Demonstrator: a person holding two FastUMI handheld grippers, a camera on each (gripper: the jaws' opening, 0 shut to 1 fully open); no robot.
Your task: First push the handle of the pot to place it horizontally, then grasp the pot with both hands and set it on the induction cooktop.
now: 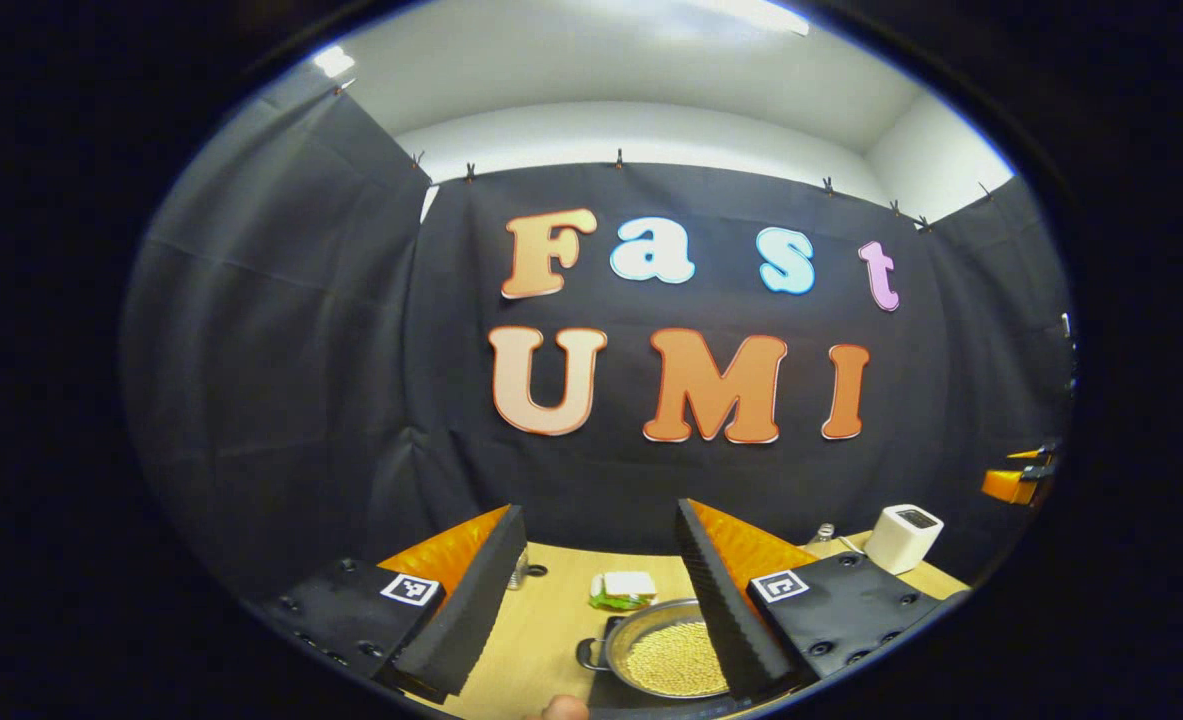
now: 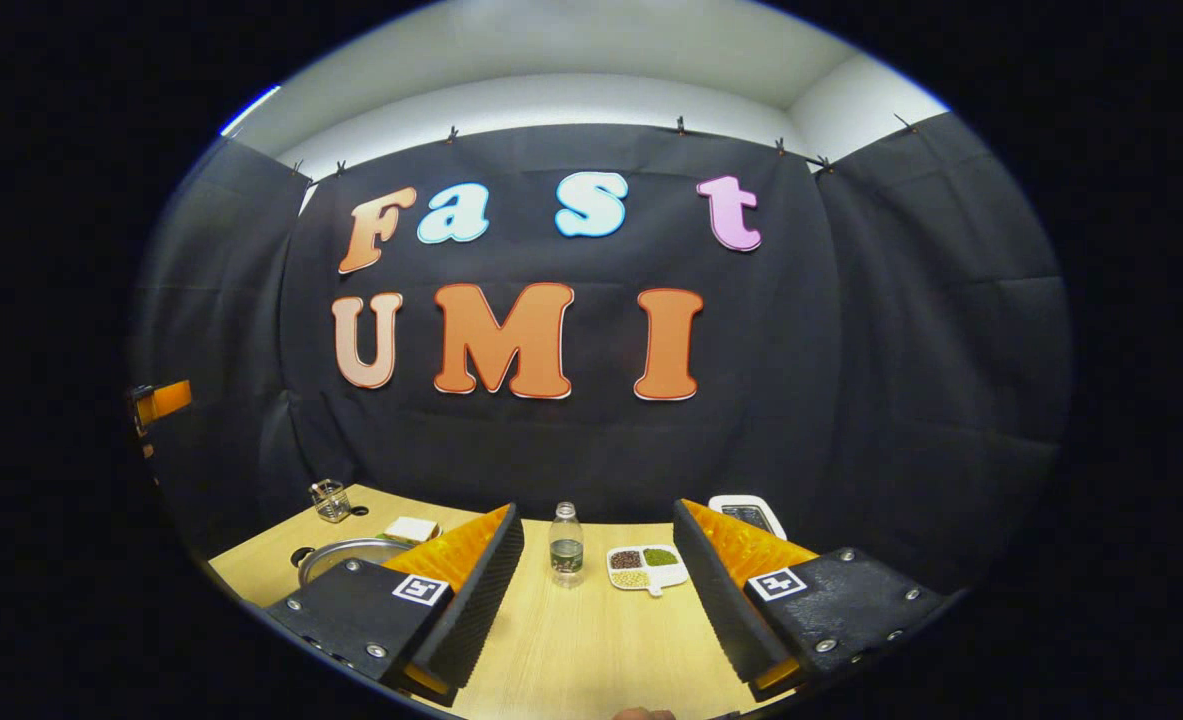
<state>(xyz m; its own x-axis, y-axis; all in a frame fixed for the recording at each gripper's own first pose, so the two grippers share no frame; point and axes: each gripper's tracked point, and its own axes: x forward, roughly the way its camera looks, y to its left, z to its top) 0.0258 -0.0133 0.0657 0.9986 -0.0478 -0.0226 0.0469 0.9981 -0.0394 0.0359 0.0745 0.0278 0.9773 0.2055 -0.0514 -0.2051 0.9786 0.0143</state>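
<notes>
In the left gripper view a metal pot (image 1: pixel 666 655) full of pale yellow grains sits low on the wooden table (image 1: pixel 551 620), partly hidden by one finger. A small dark loop handle (image 1: pixel 589 655) sticks out on its left side. A dark flat surface (image 1: pixel 606 692) shows under its near edge. My left gripper (image 1: pixel 599 510) is open and raised above and short of the pot. In the right gripper view the pot (image 2: pixel 346 553) lies far left, half behind a finger. My right gripper (image 2: pixel 596 510) is open with nothing between its fingers.
A sandwich (image 1: pixel 623 588) lies just behind the pot, and a white box appliance (image 1: pixel 903 537) stands at the right. A water bottle (image 2: pixel 566 545), a divided dish of beans (image 2: pixel 648 567), a glass cup (image 2: pixel 329 500) and a white device (image 2: pixel 746 515) stand on the table (image 2: pixel 591 640).
</notes>
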